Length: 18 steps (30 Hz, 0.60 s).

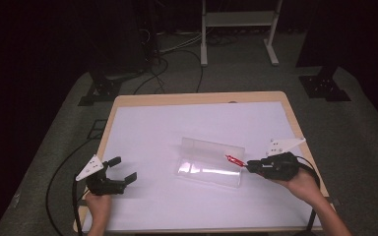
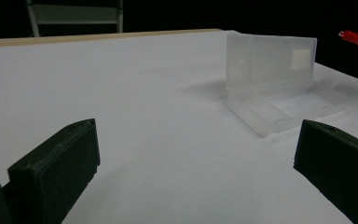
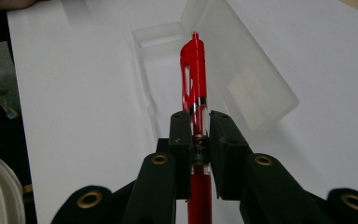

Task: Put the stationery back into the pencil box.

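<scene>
The right gripper point(image 3: 199, 128) is clamping a red pen point(image 3: 194, 77) between its 2 jaws, which are closed tight on the barrel, the clip end pointing forward. It is holding the pen just above the near end of a clear plastic pencil case point(image 1: 209, 162), lined up with the tray, apparently for insertion. The case is lying on the white table point(image 1: 142, 128) with its lid standing open, leaving the tray accessible. The left gripper point(image 1: 123, 172) is waiting near the table's left edge, jaws spread wide and holding nothing, well apart from the case.
</scene>
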Motion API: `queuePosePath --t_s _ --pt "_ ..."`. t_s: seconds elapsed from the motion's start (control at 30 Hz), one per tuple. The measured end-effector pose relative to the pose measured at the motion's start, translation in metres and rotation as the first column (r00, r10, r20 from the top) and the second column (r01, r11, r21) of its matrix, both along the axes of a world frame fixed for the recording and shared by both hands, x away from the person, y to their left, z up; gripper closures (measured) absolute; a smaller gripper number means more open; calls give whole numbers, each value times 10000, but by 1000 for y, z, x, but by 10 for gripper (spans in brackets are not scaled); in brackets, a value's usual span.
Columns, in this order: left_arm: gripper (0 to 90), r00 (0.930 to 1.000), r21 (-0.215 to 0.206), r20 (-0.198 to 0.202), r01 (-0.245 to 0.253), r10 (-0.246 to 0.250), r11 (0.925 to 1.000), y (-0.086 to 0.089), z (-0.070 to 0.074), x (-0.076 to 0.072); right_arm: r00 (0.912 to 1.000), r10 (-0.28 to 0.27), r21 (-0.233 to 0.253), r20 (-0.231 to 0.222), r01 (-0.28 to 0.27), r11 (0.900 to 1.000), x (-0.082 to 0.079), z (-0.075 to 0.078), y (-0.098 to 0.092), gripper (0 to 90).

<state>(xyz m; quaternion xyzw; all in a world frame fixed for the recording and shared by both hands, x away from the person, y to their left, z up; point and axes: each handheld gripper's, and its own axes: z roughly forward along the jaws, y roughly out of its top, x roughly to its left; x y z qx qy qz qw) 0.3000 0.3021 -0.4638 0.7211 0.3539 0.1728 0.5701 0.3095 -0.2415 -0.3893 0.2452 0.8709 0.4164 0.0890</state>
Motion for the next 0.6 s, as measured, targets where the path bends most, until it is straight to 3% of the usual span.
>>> queuePosePath --t_s 0.6 --pt "0 10000 3 7 5 -5 10000 0 0 0 9991 415 -30 11 -415 9991 14 0 25 788"
